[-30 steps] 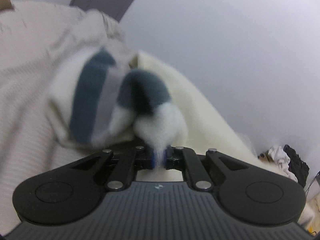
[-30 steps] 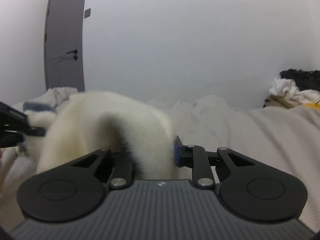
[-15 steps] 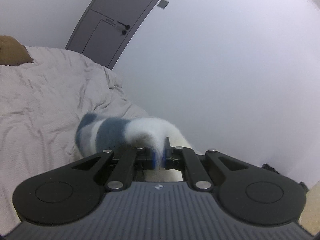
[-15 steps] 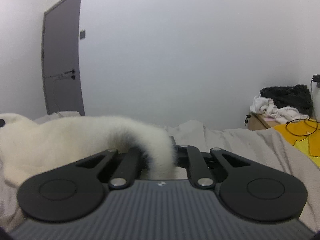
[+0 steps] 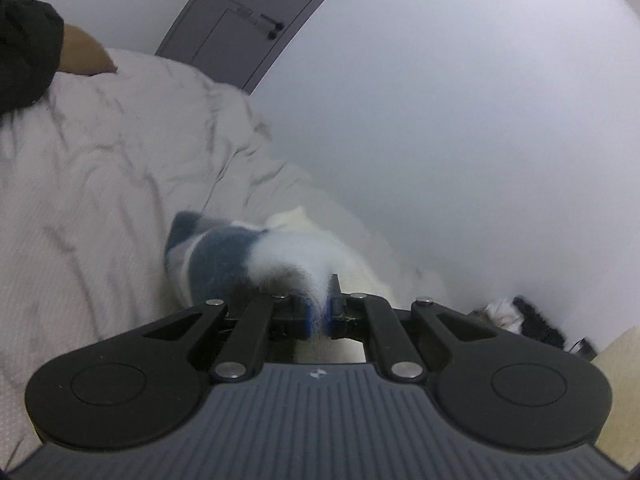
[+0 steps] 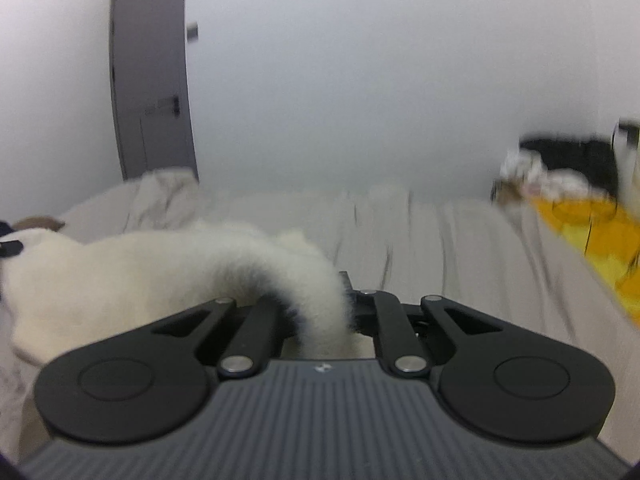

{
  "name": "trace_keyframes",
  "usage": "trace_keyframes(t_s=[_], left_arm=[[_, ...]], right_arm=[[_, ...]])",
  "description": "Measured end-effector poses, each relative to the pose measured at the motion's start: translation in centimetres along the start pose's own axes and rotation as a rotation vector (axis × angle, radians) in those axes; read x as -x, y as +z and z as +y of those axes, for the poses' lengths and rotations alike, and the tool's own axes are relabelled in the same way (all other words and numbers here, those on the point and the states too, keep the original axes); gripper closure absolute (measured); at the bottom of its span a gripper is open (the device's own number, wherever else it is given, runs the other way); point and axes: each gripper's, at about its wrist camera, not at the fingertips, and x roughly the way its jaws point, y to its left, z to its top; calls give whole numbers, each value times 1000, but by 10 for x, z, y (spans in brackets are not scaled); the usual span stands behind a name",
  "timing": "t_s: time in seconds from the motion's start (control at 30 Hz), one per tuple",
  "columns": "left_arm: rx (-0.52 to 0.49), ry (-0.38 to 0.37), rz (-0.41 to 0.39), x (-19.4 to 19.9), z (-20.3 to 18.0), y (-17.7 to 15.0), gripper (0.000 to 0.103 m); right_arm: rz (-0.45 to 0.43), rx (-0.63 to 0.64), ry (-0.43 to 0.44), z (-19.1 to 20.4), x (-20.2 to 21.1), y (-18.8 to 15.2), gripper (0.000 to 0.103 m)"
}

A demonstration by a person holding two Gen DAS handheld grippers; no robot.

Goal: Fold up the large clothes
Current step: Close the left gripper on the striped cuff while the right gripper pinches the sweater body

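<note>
A fluffy white fleece garment with dark blue and grey stripes (image 5: 224,256) is held above a bed. My left gripper (image 5: 318,314) is shut on a fold of its white edge, the striped part bunching just left of the fingers. In the right wrist view the same white fleece (image 6: 160,276) stretches from the left across to my right gripper (image 6: 316,320), which is shut on a thick roll of it. The fleece hides the right gripper's left finger.
A bed with a wrinkled pale grey cover (image 5: 100,184) (image 6: 440,240) lies below. A grey door (image 6: 150,92) stands at the back left. A yellow cloth (image 6: 592,236) and a pile of dark and white clothes (image 6: 560,168) sit at the right. A brown pillow (image 5: 84,54) lies far left.
Both grippers have lifted with the fleece still held. The left view has swung so more of the bed shows, and the striped part now hangs lower and closer to the fingers.
</note>
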Motion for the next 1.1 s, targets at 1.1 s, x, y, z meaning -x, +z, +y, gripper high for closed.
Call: trace_keyframes(t_s=[1.1], left_arm=[[4, 87, 103, -167, 55, -50, 90]], right_arm=[[260, -222, 16, -22, -119, -73, 87]])
